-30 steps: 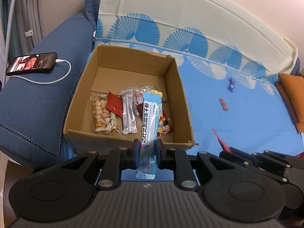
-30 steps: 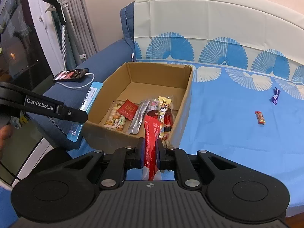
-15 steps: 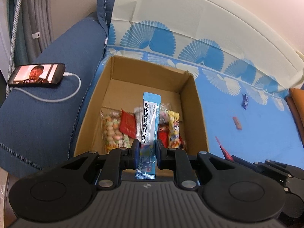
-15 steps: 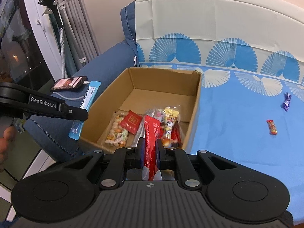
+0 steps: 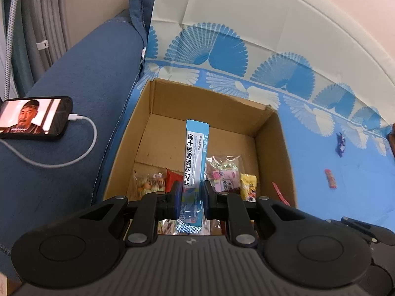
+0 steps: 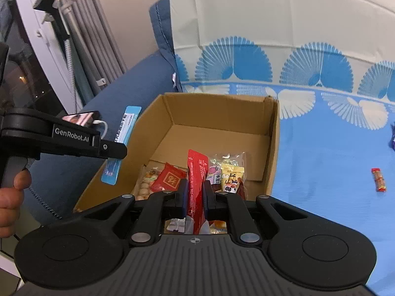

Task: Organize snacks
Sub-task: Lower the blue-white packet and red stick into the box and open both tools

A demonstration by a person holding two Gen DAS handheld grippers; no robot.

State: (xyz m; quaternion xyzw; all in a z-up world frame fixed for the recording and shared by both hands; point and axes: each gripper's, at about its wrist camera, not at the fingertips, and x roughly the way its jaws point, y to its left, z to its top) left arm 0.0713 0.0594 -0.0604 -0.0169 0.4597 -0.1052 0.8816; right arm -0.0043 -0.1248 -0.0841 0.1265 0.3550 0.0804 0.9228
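Observation:
My left gripper (image 5: 190,198) is shut on a light blue stick packet (image 5: 195,155) and holds it over the near part of the open cardboard box (image 5: 209,103). My right gripper (image 6: 195,196) is shut on a red stick packet (image 6: 196,180) over the same box (image 6: 222,109). Several snack packs (image 6: 170,180) lie on the box floor near its front wall. In the right wrist view the left gripper (image 6: 111,149) with its blue packet (image 6: 123,130) hangs at the box's left edge.
A small red candy (image 5: 330,178) and a purple wrapped candy (image 5: 340,144) lie on the blue sheet right of the box. A phone (image 5: 32,118) with a white cable rests on the dark blue armrest at left. A phone stand (image 6: 56,12) stands by the curtain.
Both grippers moved forward toward the box, packets still held. The box now fills more of each view and its front wall has dropped behind the fingers.

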